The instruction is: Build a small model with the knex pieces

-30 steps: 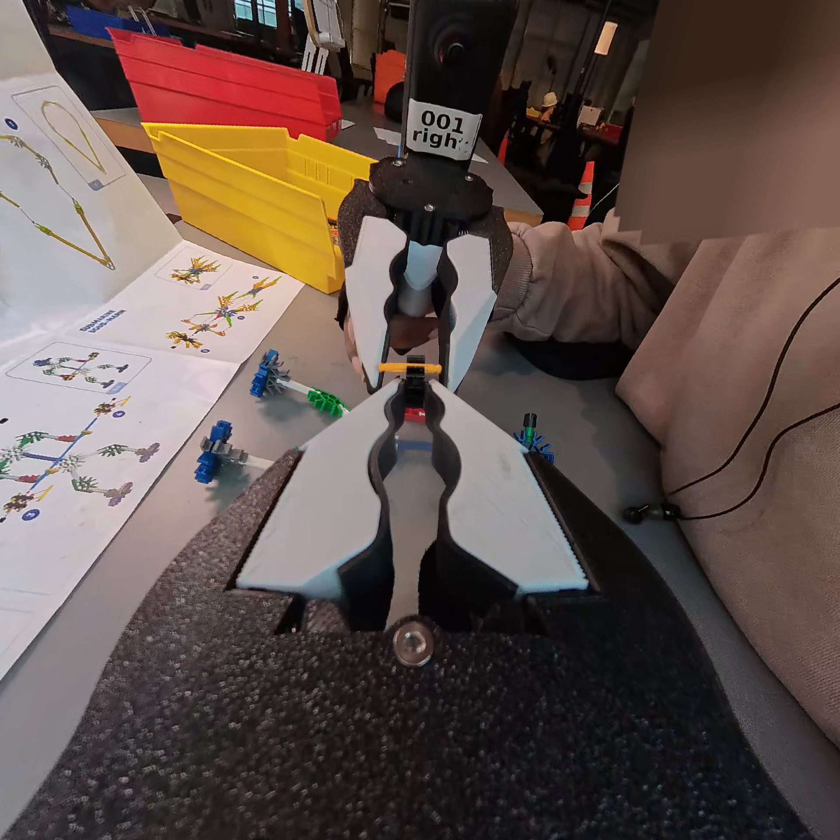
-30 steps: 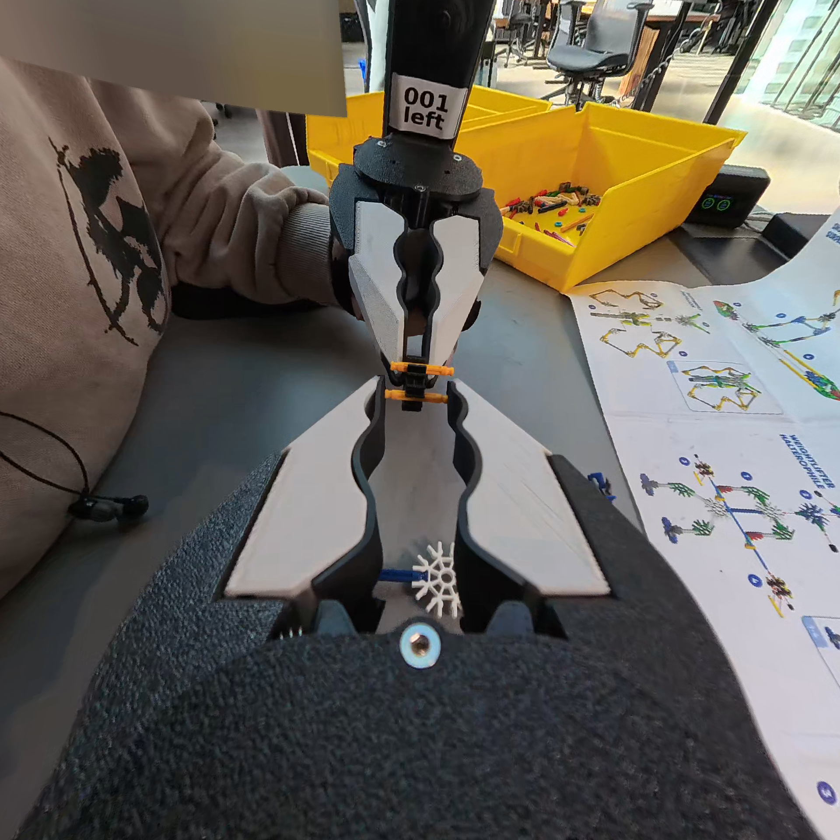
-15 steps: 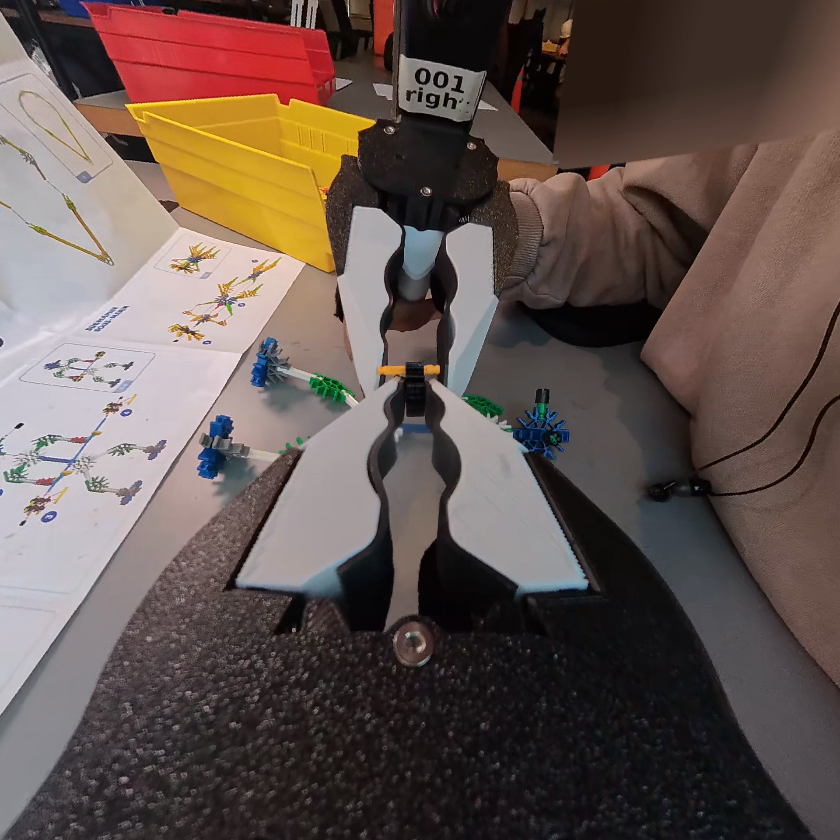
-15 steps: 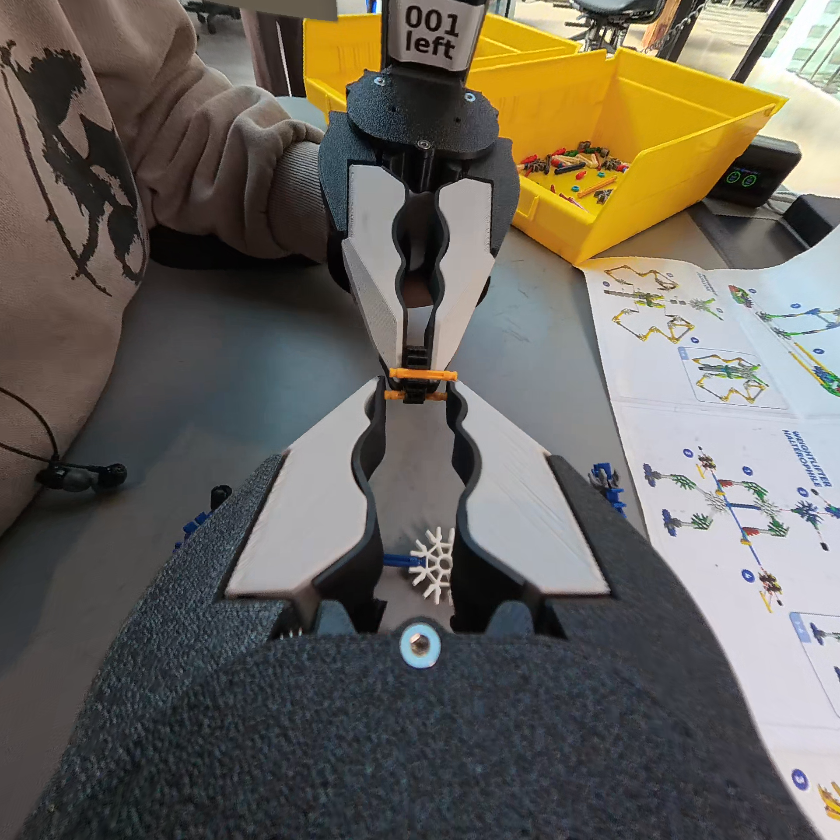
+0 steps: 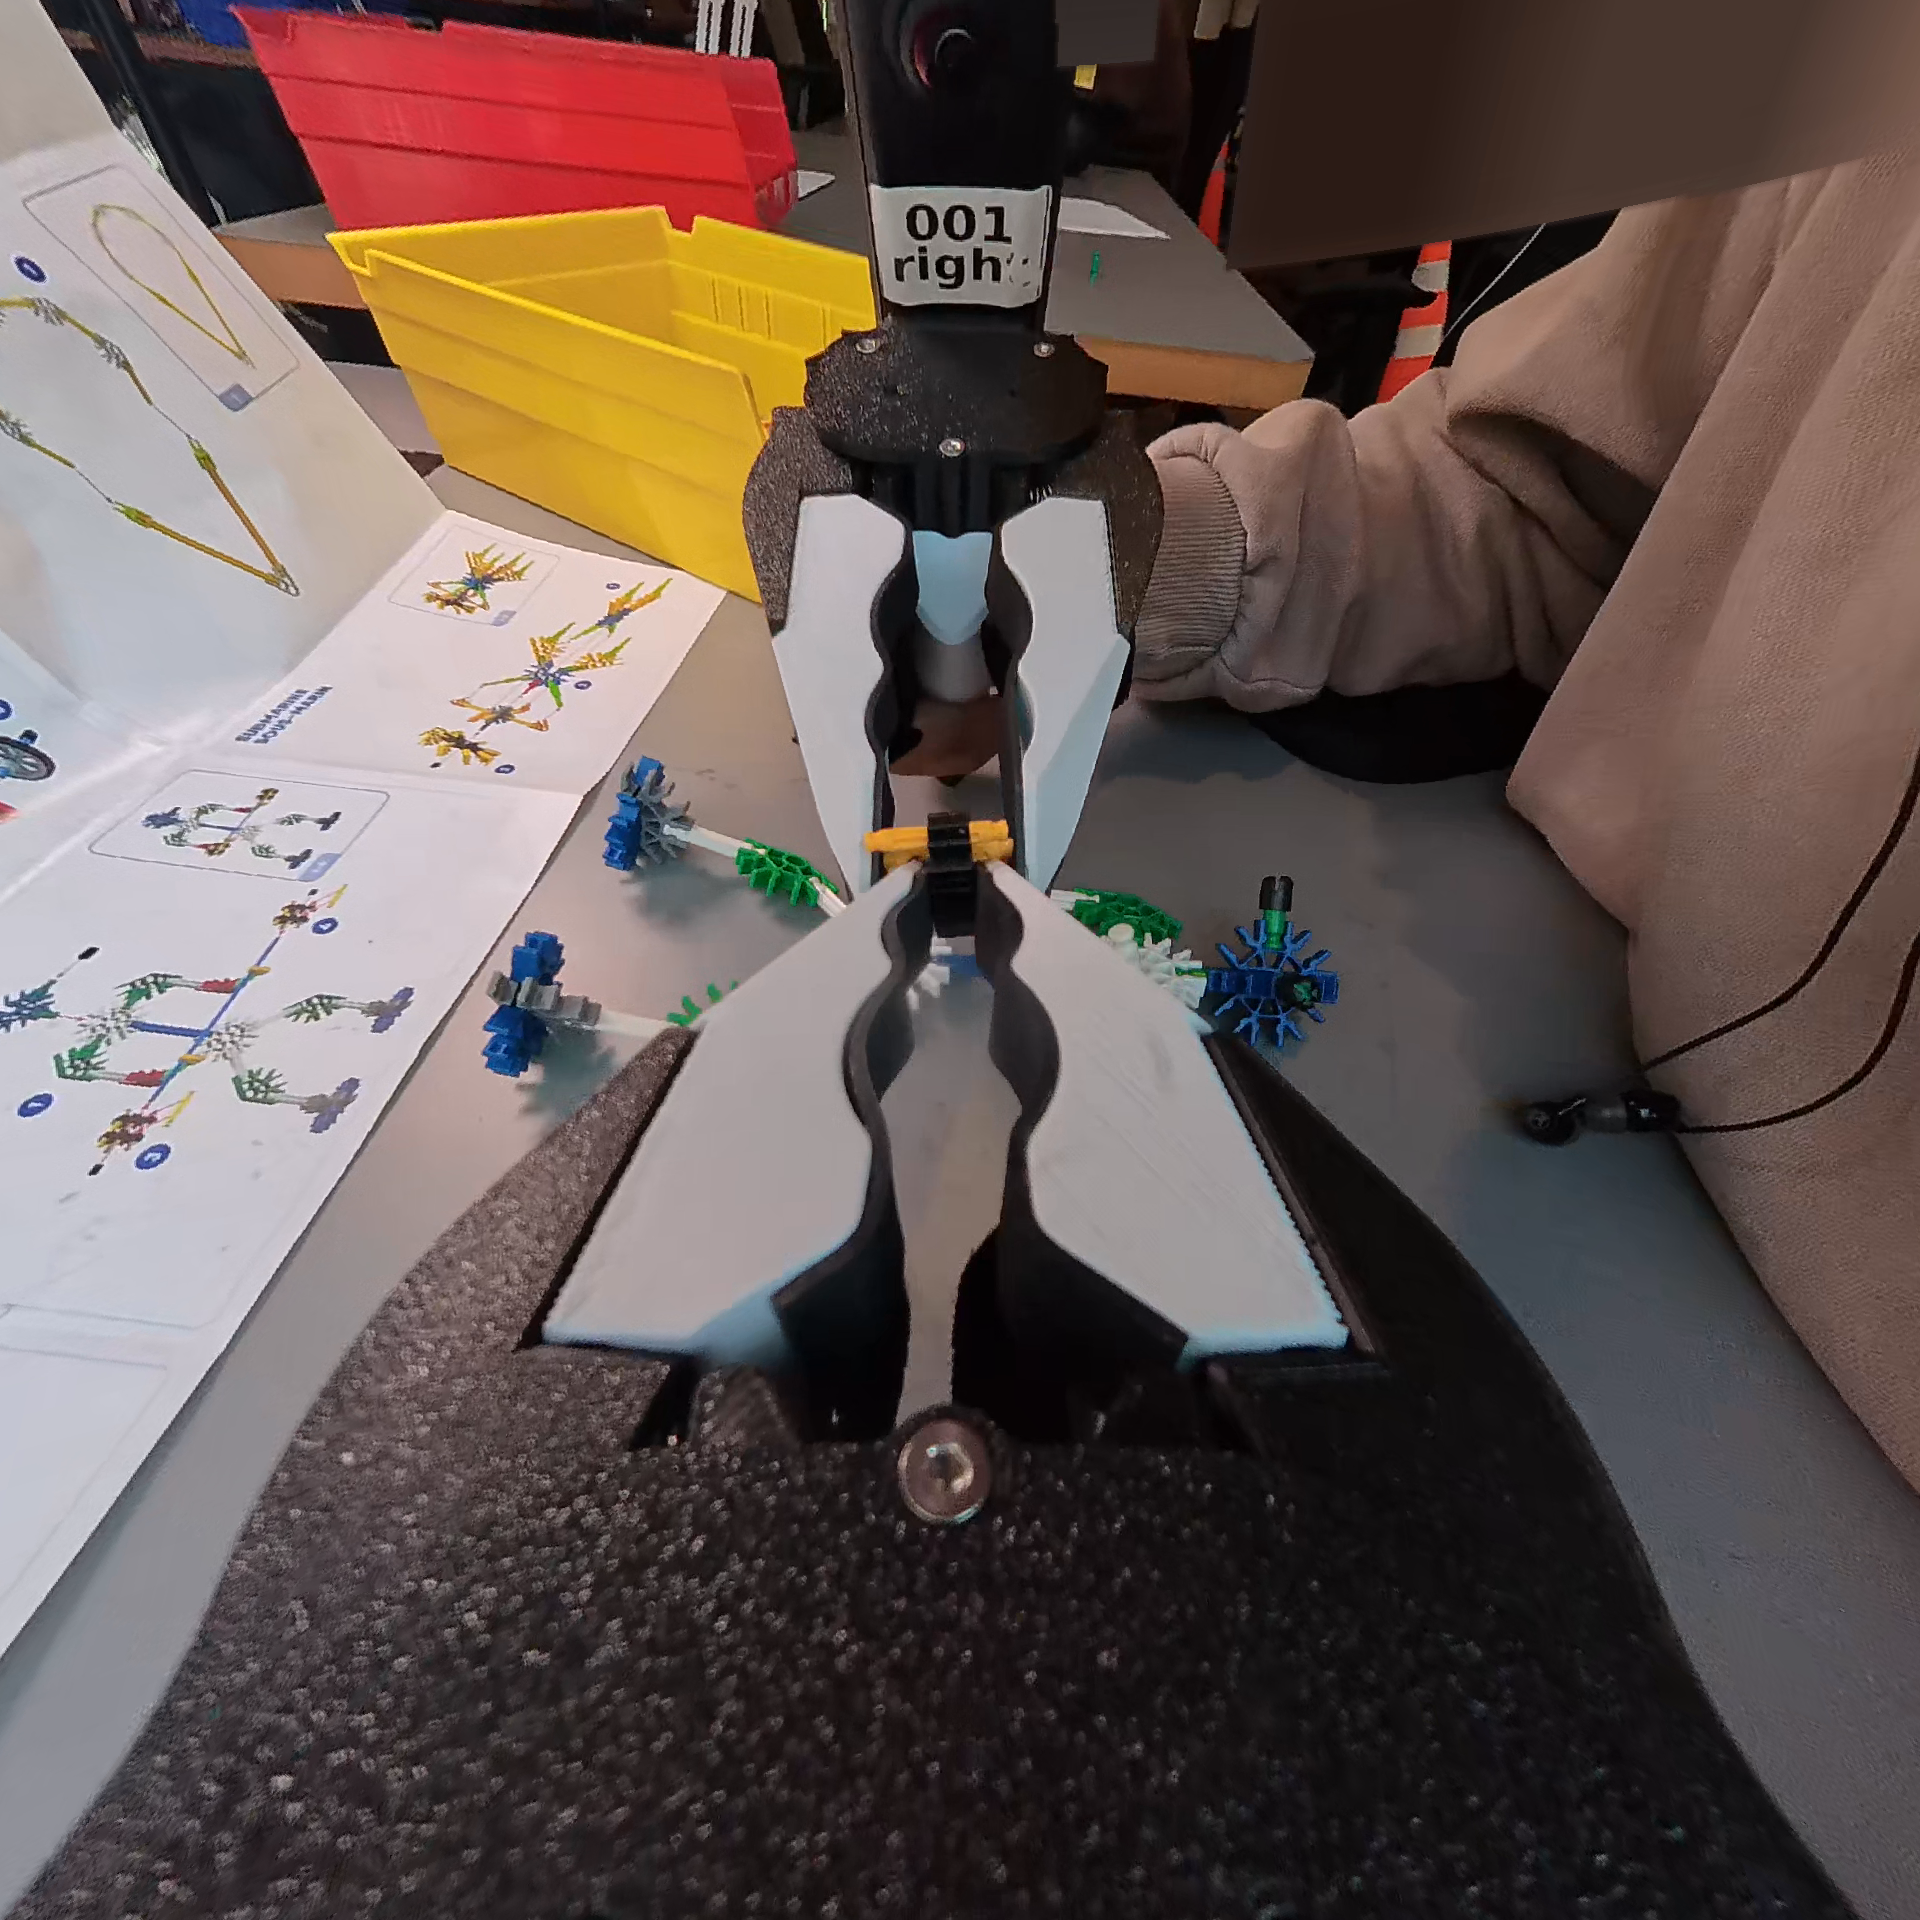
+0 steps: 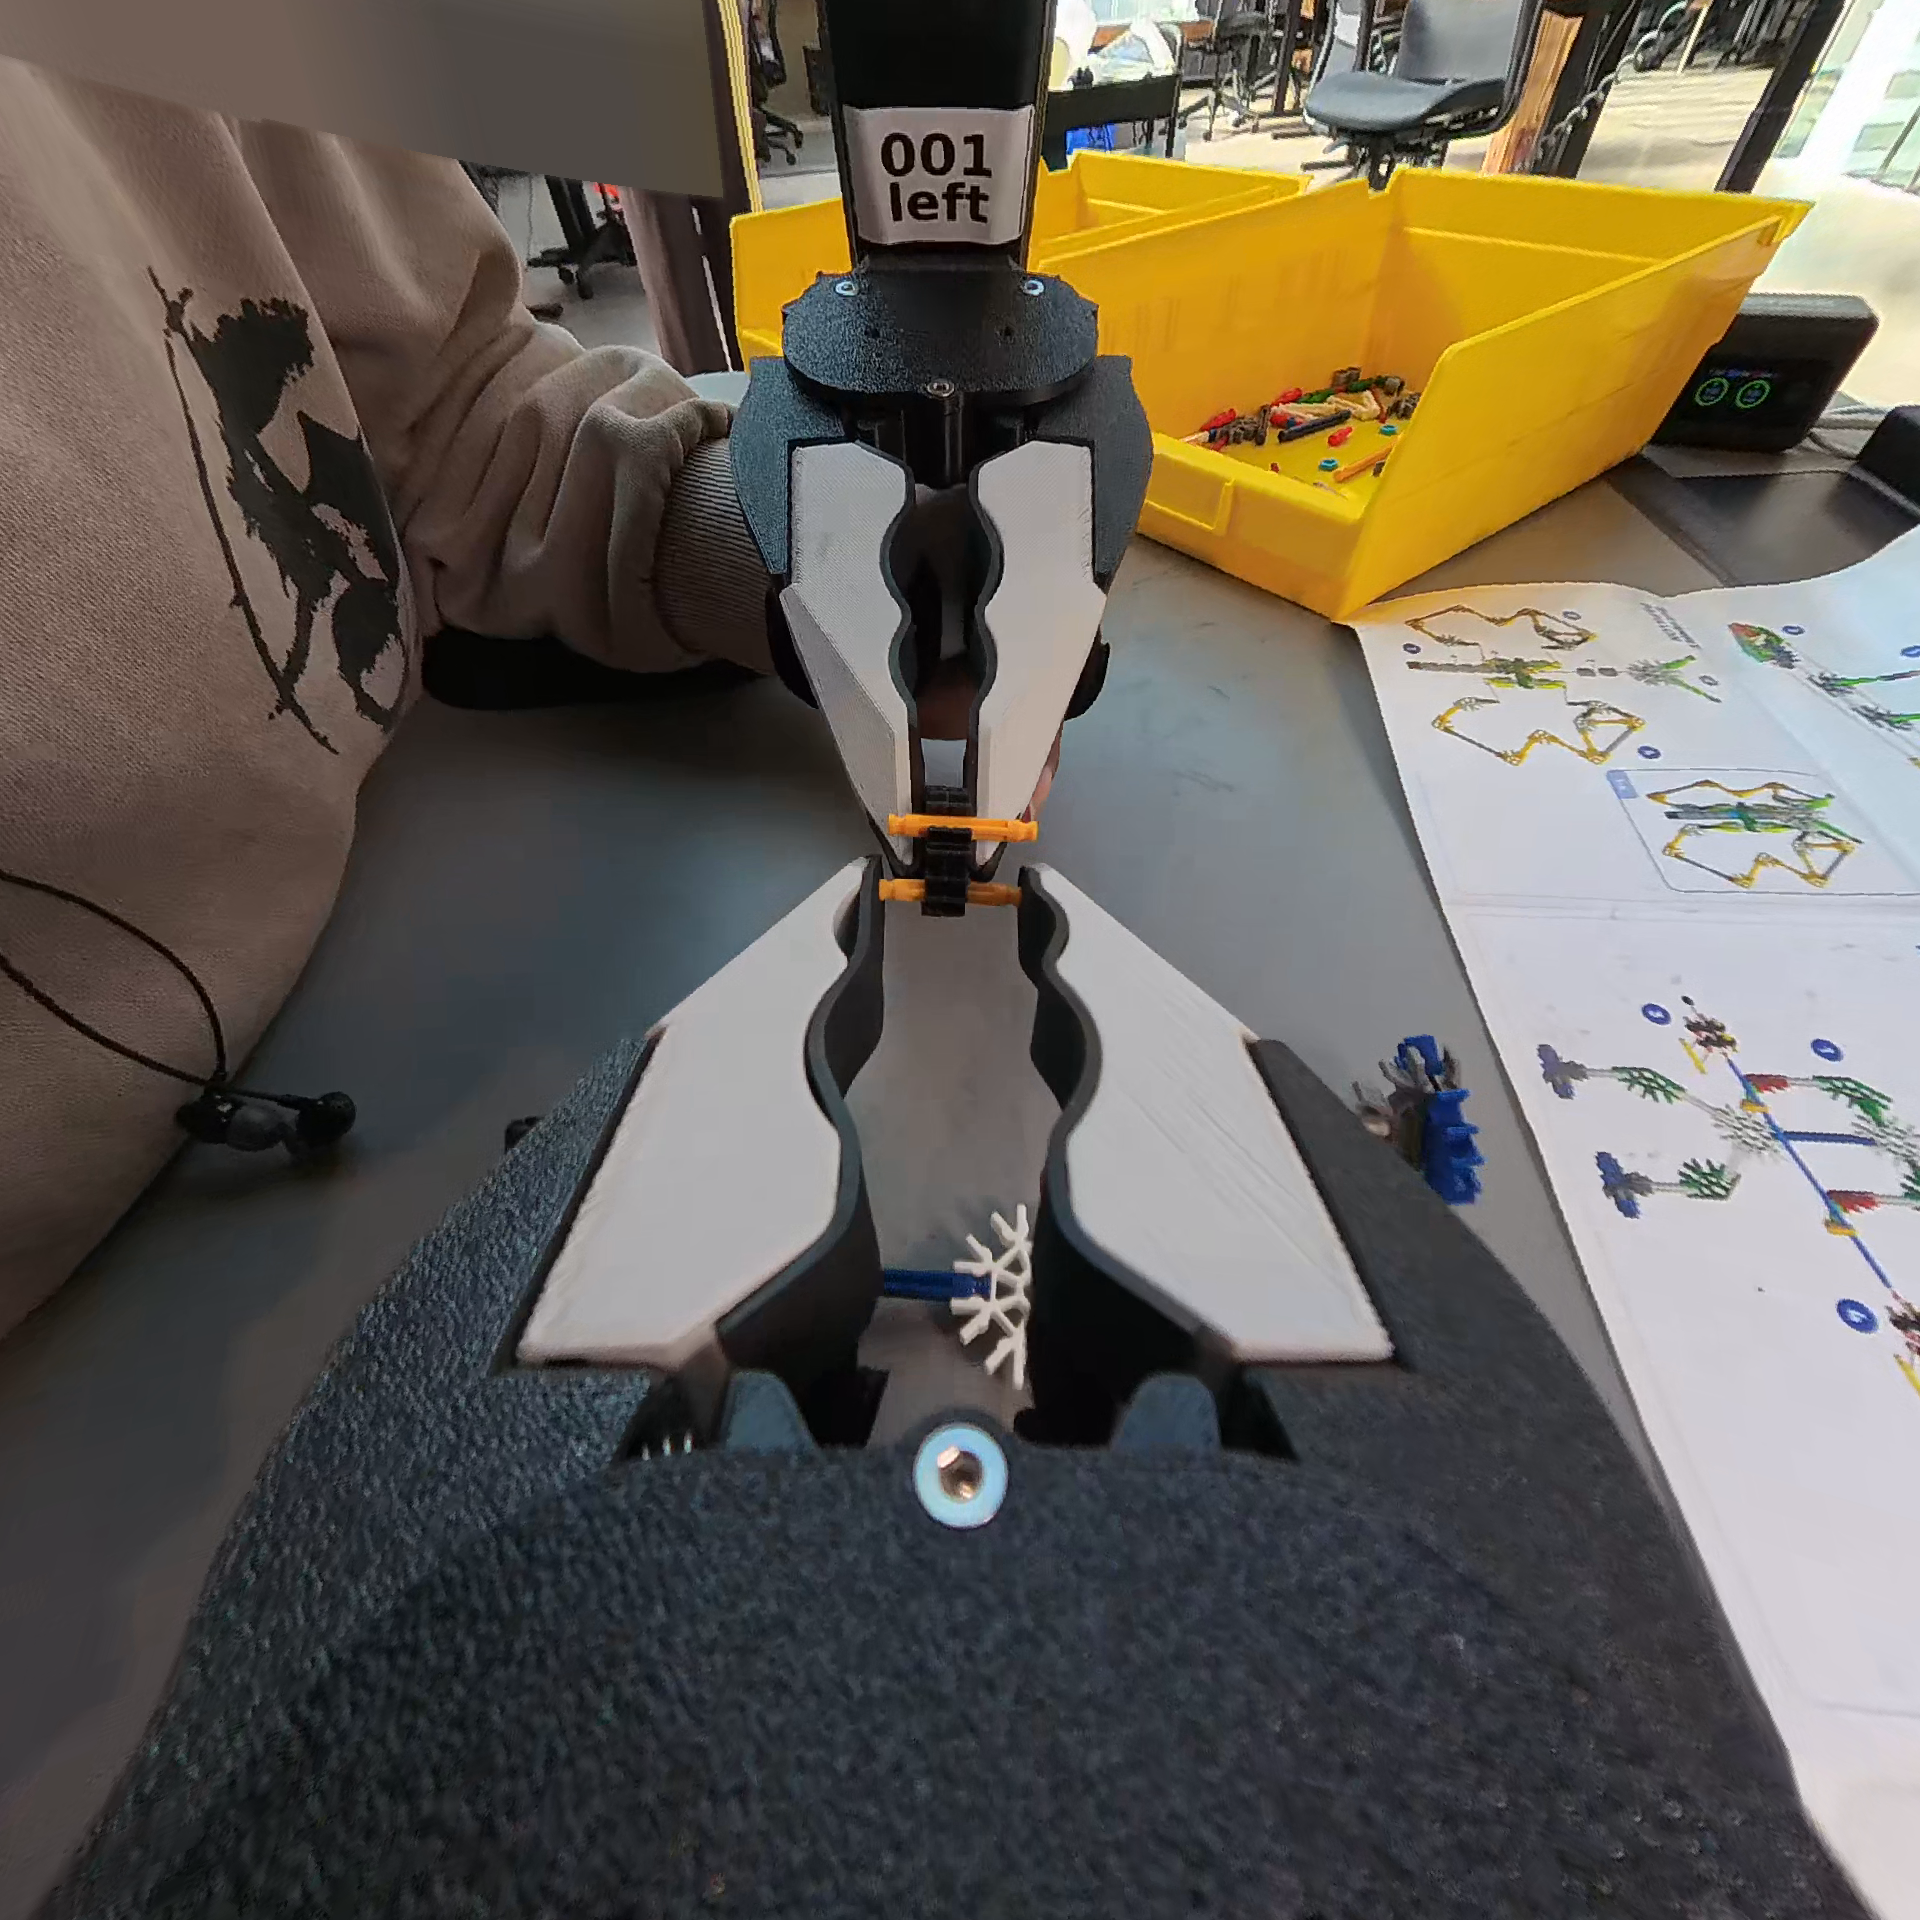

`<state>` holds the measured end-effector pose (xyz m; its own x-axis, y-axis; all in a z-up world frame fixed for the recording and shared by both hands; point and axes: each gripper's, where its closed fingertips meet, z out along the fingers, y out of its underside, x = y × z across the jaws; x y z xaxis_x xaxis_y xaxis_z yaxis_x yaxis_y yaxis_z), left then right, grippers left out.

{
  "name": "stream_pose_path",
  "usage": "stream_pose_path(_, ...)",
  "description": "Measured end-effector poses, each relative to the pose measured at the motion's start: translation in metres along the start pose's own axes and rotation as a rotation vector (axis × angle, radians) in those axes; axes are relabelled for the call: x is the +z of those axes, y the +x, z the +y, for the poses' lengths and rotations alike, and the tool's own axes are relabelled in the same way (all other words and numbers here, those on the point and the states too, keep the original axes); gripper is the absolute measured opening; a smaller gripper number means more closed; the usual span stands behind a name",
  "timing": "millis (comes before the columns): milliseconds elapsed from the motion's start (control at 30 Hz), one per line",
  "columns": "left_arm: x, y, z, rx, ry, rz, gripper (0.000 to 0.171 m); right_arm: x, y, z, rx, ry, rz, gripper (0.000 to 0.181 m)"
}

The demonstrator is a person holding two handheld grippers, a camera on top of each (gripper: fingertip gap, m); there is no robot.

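My left gripper (image 5: 951, 888) is shut on a small black connector (image 5: 949, 904), held above the grey table. My right gripper (image 5: 940, 862) faces it tip to tip, with a yellow rod (image 5: 894, 836) across its fingertips. In the right wrist view my right gripper (image 6: 951, 883) grips a short yellow rod (image 6: 902, 891) by its ends. That rod passes through the black connector (image 6: 948, 862). A second yellow rod (image 6: 997, 829) crosses the same connector at the tips of the left gripper (image 6: 951, 847). A white snowflake connector on a blue rod (image 6: 997, 1294) lies on the table below my right gripper.
Blue, grey and green rod assemblies (image 5: 649, 826) (image 5: 525, 1013) and a blue snowflake piece (image 5: 1268, 987) lie on the table. Instruction sheets (image 5: 260, 935) (image 6: 1662, 935), yellow bins (image 5: 582, 416) (image 6: 1507, 488), one holding loose parts, a red bin (image 5: 499, 135), earbuds (image 5: 1579, 1114) and a person's sleeve (image 5: 1351, 561) surround them. Left tips and right tips are each some 11 cm from the blue snowflake piece (image 5: 1268, 987).
Both grippers stay tip to tip on the connector and rods. They have shifted a little together, so more of the green and blue pieces on the table shows beside the left fingers.
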<state>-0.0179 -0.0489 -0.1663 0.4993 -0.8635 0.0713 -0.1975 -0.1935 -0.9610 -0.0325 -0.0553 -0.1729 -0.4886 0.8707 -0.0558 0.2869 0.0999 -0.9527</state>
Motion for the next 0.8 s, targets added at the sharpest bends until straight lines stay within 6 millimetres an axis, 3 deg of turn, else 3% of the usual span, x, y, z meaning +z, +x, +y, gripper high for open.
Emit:
stream_pose_path(367,0.006,0.000,0.014,-0.055,-0.045,0.018,0.008,-0.003,0.001,0.015,0.016,-0.077,-0.022,0.024)
stream_pose_path(400,0.005,0.000,0.016,-0.057,-0.052,0.026,0.007,-0.006,0.004,0.018,0.014,-0.089,-0.005,0.005)
stream_pose_path(467,-0.014,-0.024,0.025,-0.108,-0.051,-0.054,0.007,-0.036,0.028,0.013,0.062,-0.017,0.092,0.000)
stream_pose_path(567,0.007,-0.016,0.016,-0.065,-0.052,-0.007,0.008,-0.013,0.023,0.031,-0.017,-0.152,0.091,0.001)
stream_pose_path(633,0.002,-0.028,0.018,-0.111,-0.043,-0.031,0.007,-0.025,0.030,0.017,0.023,-0.065,0.092,0.001)
stream_pose_path(800,-0.007,-0.035,0.028,-0.161,-0.066,-0.083,0.007,-0.030,0.037,0.025,0.004,-0.134,0.156,0.001)
